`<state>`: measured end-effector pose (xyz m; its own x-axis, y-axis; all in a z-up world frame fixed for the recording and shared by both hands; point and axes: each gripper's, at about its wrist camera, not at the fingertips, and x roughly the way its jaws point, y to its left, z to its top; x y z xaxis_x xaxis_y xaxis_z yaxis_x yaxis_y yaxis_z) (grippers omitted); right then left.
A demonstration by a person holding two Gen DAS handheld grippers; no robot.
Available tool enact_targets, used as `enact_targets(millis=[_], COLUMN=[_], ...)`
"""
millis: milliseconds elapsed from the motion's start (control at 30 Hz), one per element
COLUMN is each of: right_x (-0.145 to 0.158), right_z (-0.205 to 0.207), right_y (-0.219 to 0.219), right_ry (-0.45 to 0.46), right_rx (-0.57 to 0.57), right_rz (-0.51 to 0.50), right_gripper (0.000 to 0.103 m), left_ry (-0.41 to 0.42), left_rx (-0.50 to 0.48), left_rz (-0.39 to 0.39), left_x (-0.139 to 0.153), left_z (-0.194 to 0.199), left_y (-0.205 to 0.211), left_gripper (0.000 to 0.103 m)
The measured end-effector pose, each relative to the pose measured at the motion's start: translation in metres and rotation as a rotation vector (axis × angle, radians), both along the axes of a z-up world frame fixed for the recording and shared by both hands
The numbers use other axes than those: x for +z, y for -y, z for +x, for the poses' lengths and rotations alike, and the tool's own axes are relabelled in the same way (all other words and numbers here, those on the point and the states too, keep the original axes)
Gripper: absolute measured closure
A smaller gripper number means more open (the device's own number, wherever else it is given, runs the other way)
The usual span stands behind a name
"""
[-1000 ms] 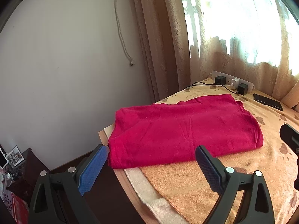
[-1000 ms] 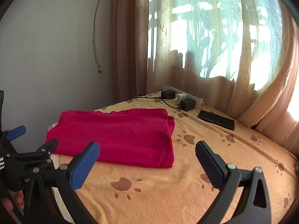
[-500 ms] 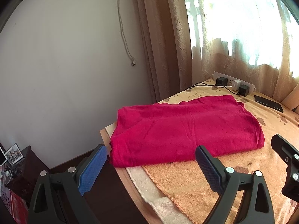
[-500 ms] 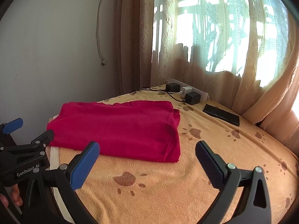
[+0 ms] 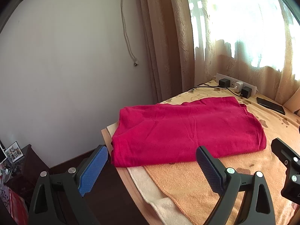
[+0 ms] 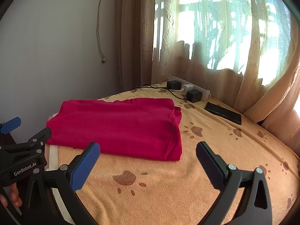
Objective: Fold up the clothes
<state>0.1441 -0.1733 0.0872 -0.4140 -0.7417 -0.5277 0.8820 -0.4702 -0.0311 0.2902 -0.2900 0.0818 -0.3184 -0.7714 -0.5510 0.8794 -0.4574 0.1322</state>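
Folded crimson-red fleece garment (image 6: pixel 120 125) lies flat on the orange paw-print terry blanket (image 6: pixel 215 150), toward the table's wall-side end; its left edge overhangs a cream towel strip (image 5: pixel 146 183) near the wooden table edge (image 5: pixel 121 178).

Left gripper (image 5: pixel 150 170): jaws spread wide, nothing between the blue pads, hovering short of the garment's near-left corner. In its view the garment fills 12 o'clock.

Right gripper (image 6: pixel 148 166): jaws equally wide apart, empty, above bare blanket; the garment's near edge sits at about 11 o'clock, not touched. The left gripper's black body shows at 9 o'clock in that view, fingertips of a hand (image 6: pixel 11 196) under it.

Beyond the garment, at 1 o'clock: white power strip with black and white plugs (image 6: pixel 187 91) against the beige curtain (image 6: pixel 206 46). Black flat phone (image 6: pixel 223 112) lies near it, well apart from the garment.
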Motion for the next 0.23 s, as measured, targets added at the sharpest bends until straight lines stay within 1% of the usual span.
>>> enact_targets(millis=[233], right_x=[0.0017], right_z=[0.0005], right_y=[-0.0012], right_ry=[-0.004], right_rx=[-0.005], right_rz=[0.001], right_gripper=[0.0], left_ry=[0.003], left_rx=[0.006], left_rz=[0.018], left_x=[-0.002], left_z=[0.0004], left_y=[0.002], left_gripper=[0.006])
